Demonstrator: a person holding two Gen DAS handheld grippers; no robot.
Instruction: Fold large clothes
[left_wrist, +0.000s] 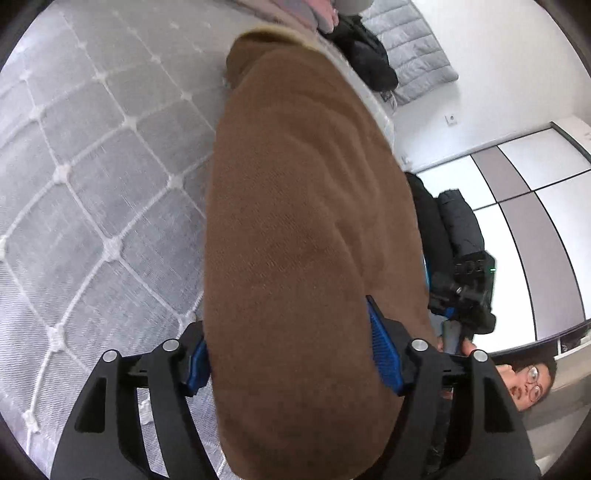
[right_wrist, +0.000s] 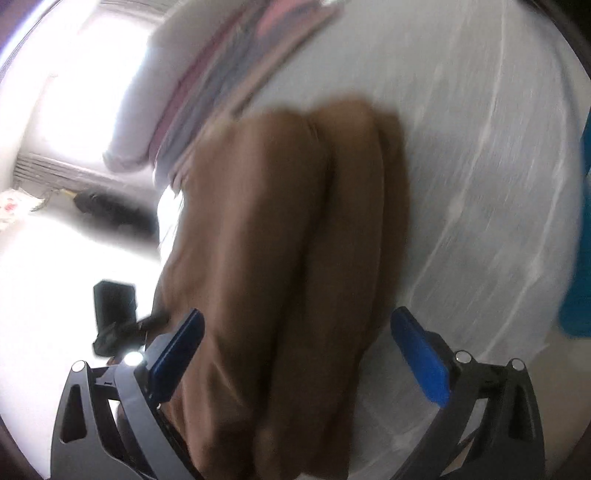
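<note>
A thick, folded brown garment (left_wrist: 303, 206) lies lengthwise on the grey quilted bed (left_wrist: 92, 177). My left gripper (left_wrist: 288, 332) is shut on its near end, with both blue pads (left_wrist: 384, 354) pressing into the bulky cloth. In the blurred right wrist view the same brown garment (right_wrist: 280, 236) shows as long rolled folds. My right gripper (right_wrist: 297, 317) stands open around it: the left pad touches the cloth, while the right pad (right_wrist: 421, 362) is clear of it with white bedding showing between. The right gripper (left_wrist: 465, 291) also appears beside the bed edge, held in a hand.
A stack of folded pink and grey clothes (right_wrist: 221, 74) sits at the garment's far end. A black jacket (left_wrist: 369, 59) and a grey quilted cover (left_wrist: 413, 51) lie beyond. A person (left_wrist: 528, 384) stands by the bed's right edge, near wardrobe doors (left_wrist: 524, 206). Something teal (right_wrist: 580, 258) is at the right.
</note>
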